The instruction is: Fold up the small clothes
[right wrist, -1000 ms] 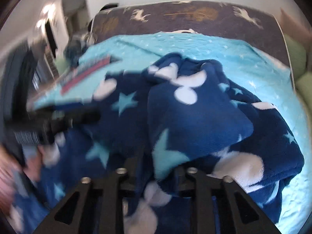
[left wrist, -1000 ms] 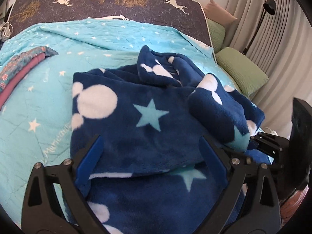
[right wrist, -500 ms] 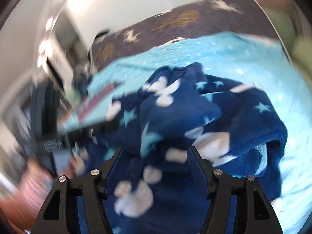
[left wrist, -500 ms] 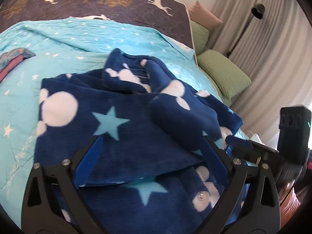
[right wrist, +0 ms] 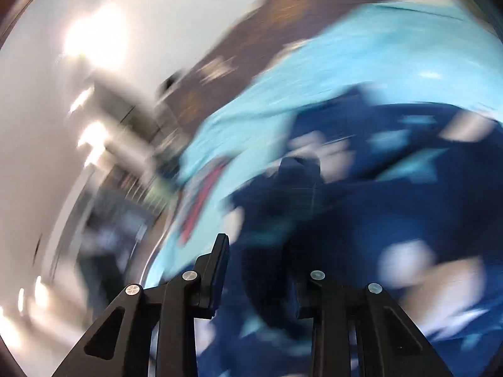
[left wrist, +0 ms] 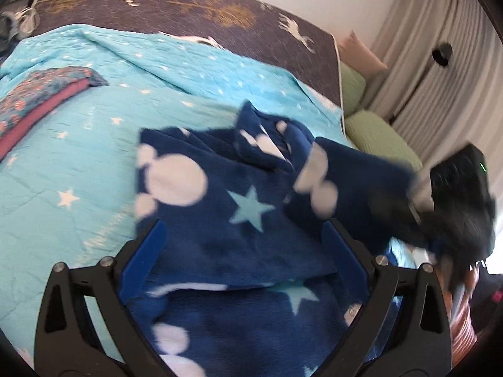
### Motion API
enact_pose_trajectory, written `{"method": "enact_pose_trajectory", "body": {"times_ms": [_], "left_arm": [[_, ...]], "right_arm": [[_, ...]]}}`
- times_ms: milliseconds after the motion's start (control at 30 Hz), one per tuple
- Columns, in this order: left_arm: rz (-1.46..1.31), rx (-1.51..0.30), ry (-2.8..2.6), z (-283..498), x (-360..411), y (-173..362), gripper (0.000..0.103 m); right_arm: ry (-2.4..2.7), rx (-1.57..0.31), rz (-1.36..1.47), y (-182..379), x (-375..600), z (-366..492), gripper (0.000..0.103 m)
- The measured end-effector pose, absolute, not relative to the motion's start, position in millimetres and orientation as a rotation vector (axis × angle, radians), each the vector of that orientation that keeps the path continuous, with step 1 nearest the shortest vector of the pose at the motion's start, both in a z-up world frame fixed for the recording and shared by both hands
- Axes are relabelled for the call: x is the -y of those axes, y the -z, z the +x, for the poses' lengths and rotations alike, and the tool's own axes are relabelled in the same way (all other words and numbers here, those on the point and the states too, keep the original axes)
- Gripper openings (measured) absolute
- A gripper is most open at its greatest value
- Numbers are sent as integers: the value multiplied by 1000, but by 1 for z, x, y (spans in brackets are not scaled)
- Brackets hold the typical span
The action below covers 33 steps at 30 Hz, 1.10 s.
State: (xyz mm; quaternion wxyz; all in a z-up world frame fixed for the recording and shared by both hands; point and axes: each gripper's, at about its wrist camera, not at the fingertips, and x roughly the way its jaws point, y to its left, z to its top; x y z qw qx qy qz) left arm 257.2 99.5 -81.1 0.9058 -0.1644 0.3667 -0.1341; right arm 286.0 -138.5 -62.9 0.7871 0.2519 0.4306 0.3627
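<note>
Between the wide-spread left gripper (left wrist: 243,248) jaws: navy fleece garment (left wrist: 220,207), flat on turquoise quilt (left wrist: 78,157), unheld. Ahead and right, right gripper (right wrist: 257,270), narrowed since half a second ago onto a fleece fold, swinging fast. Probably carrying that fold over.

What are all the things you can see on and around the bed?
fleece garment: one, navy with white blobs and pale stars, bunched on the bed's near side
quilt: one, turquoise with small stars, covering the bed
folded cloth: one, patterned with a pink edge, on the quilt's far left
mattress cover: one, dark brown with white deer, at the bed's far end
cushions: two green, one pink behind, right of the bed
curtain: one, pale grey, far right
left gripper: open, over the garment
right gripper: blurred, garment between its fingers
</note>
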Motion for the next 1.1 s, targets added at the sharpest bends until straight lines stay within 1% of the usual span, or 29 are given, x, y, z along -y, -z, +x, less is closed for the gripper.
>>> {"method": "enact_pose_trajectory", "body": {"times_ms": [33, 67, 100, 200, 300, 433, 500, 533, 567, 600, 633, 667, 700, 900, 967, 1033, 1100], "left_arm": [[-352, -752, 268, 256, -105, 80, 99], [-365, -750, 261, 255, -110, 79, 99], [-378, -749, 262, 255, -114, 79, 100], [-420, -794, 312, 258, -114, 86, 102], [-413, -860, 372, 263, -96, 95, 102], [-302, -912, 416, 263, -66, 104, 102], [-249, -933, 405, 263, -54, 110, 102], [-224, -931, 404, 263, -48, 112, 102], [-216, -921, 407, 262, -46, 112, 93], [-214, -911, 413, 262, -45, 111, 68], [-212, -904, 428, 261, -42, 107, 53], [-215, -904, 449, 262, -41, 103, 24], [-221, -899, 468, 263, -41, 98, 20], [-150, -730, 480, 265, -42, 31, 19], [-73, -671, 432, 274, -47, 7, 19], [-16, -659, 391, 286, -51, -1, 20], [3, -704, 363, 304, -62, 7, 22]], "right_arm": [[-857, -952, 521, 61, 125, 281, 39], [-908, -962, 498, 59, 114, 275, 46], [-921, -954, 476, 58, 111, 270, 50], [-866, -927, 387, 56, 115, 258, 53], [-731, -921, 329, 56, 137, 248, 54], [-561, -885, 265, 54, 177, 234, 56], [-462, -852, 235, 52, 204, 223, 62], [-419, -839, 221, 52, 214, 219, 62], [-373, -826, 204, 51, 226, 214, 64], [-309, -815, 176, 52, 240, 209, 66], [-258, -814, 154, 54, 250, 206, 68], [-179, -818, 124, 58, 260, 206, 68], [-122, -827, 104, 61, 273, 204, 68], [12, -922, 73, 91, 298, 224, 68], [2, -934, 92, 96, 296, 234, 68], [-5, -934, 109, 97, 293, 243, 68], [-1, -940, 120, 99, 289, 250, 68]]}}
